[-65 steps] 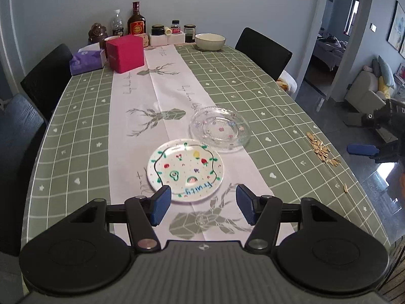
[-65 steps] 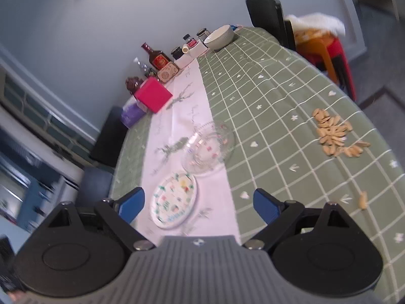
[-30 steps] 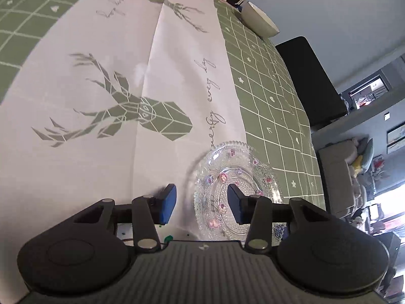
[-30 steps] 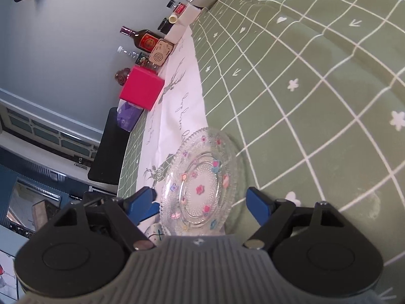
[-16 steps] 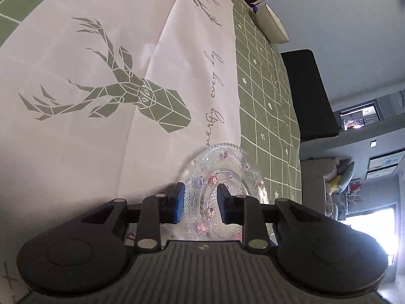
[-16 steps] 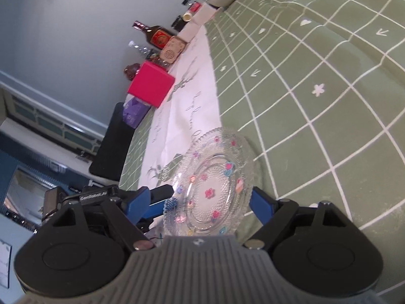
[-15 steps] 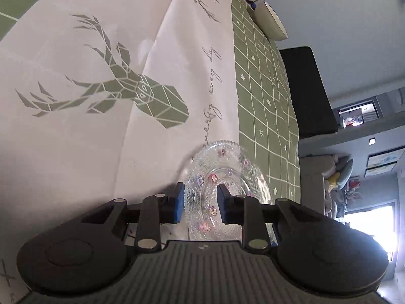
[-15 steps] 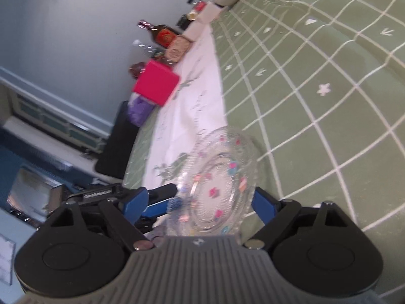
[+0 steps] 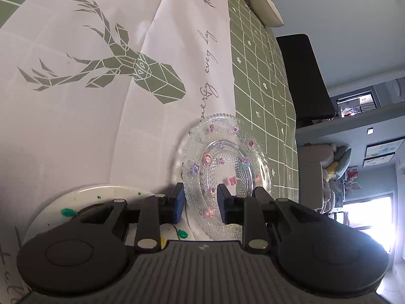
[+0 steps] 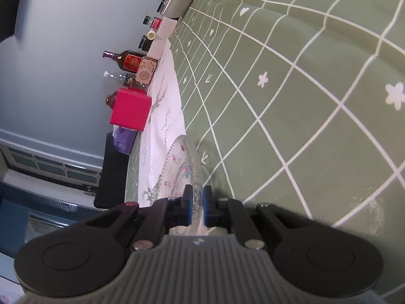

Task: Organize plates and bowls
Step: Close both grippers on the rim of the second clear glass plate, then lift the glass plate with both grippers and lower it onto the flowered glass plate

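Between the two claws, the glass plate [image 9: 225, 169] is held tilted up on edge above the tabletop [image 10: 291, 96]. The left claw [image 9: 200, 204] is narrowed around the plate's near rim, one blue pad on either face of the glass; whether both pads press it cannot be told for certain, but the rim is seen passing between them. The right claw [image 10: 194, 204] is closed almost fully, and the thin edge of the same plate is pinched between its pads. A two-sided hold of this kind is judged to be used because the glass is smooth and shallow, so a single pinch at the rim could let it swing or slip.

Just below the left claw, the painted white plate [image 9: 83, 197] is seen lying flat on the deer-printed runner [image 9: 126, 76], partly hidden by the claw's body. The glass plate is probably being raised so that it can be stacked on this white plate. At the far end of the tabletop a pale bowl [image 9: 265, 8] is left standing near bottles and a pink box [image 10: 130, 110]; it is not yet gathered with the plates.
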`<state>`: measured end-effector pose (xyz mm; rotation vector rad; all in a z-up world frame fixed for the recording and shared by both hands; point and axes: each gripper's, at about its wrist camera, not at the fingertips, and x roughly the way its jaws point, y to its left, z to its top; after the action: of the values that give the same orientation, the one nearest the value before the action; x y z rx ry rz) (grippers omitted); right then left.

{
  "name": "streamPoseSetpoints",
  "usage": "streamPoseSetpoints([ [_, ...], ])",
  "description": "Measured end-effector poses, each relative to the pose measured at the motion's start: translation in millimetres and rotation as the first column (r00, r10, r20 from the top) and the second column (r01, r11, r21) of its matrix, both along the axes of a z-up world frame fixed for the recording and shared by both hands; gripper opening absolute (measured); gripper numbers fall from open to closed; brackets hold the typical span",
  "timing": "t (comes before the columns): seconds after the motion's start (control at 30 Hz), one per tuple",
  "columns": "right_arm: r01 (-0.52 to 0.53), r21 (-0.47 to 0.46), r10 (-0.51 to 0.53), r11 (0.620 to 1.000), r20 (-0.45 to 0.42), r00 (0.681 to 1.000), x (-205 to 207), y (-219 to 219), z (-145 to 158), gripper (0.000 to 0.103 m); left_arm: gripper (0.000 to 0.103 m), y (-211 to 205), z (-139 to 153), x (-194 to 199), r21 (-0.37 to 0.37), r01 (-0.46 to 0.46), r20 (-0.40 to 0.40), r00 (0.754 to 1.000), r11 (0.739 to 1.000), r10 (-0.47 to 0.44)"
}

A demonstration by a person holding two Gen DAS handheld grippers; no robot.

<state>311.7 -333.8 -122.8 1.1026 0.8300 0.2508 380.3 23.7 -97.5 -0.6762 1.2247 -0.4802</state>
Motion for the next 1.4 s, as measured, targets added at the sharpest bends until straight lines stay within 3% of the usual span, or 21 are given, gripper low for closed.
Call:
streamPoseSetpoints([
  [0.13, -0.05, 0.005, 0.05, 0.999, -0.038, 0.998, 8, -3, 1, 0.004, 0.03, -5, 5, 0, 0.045, 0.023, 0.02, 1.0, 0.999, -0.024],
  [0.2, -0.046, 0.065, 0.052, 0.997, -0.081, 0.995, 12, -9, -3, 0.004, 0.03, -6, 6, -1, 0.052, 0.034, 0.027, 0.999, 0.998, -0.035],
  [0.27, -0.05, 0.122, 0.06, 0.991, -0.076, 0.995, 15, -14, -8, 0.005, 0.03, -7, 5, -1, 0.043, 0.041, 0.02, 0.999, 0.998, -0.042],
  [0.43, -0.118, 0.118, 0.126, 0.986, -0.062, 0.99, 23, -9, -6, 0.007, 0.03, -15, 2, -3, 0.025, 0.064, 0.013, 0.998, 0.998, -0.064],
  [0.6, -0.088, 0.158, 0.099, 0.984, -0.06, 0.993, 20, -12, -10, 0.007, 0.027, -13, 1, -5, 0.013, 0.002, 0.008, 1.0, 1.0, -0.003],
  [0.77, -0.09, 0.05, 0.089, 0.995, 0.026, 0.996, 12, 2, -2, 0.007, 0.022, -8, 3, -15, 0.012, -0.098, 0.073, 0.993, 0.995, 0.097],
  [0.87, -0.058, 0.118, 0.054, 0.991, 0.038, 0.998, 6, 1, -10, 0.008, 0.017, -1, 9, -16, -0.026, -0.106, 0.076, 0.991, 0.994, 0.108],
  [0.97, -0.066, 0.143, 0.06, 0.987, 0.043, 0.997, 4, 5, -12, 0.008, 0.014, 0, 23, -21, 0.013, -0.093, 0.122, 0.988, 0.996, 0.091],
  [1.03, -0.066, 0.138, 0.061, 0.988, 0.04, 0.997, 3, 11, -7, 0.01, 0.014, 3, 29, -24, 0.027, -0.095, 0.132, 0.987, 0.995, 0.091],
  [1.2, -0.074, 0.118, 0.064, 0.99, 0.088, 0.994, -7, 23, 18, 0.01, 0.014, 18, 44, -40, -0.029, -0.113, 0.143, 0.983, 0.993, 0.116],
  [1.4, -0.095, 0.101, 0.084, 0.99, 0.104, 0.991, -28, 36, 66, 0.01, 0.015, 26, 93, -76, -0.014, -0.093, 0.212, 0.973, 0.996, 0.094],
])
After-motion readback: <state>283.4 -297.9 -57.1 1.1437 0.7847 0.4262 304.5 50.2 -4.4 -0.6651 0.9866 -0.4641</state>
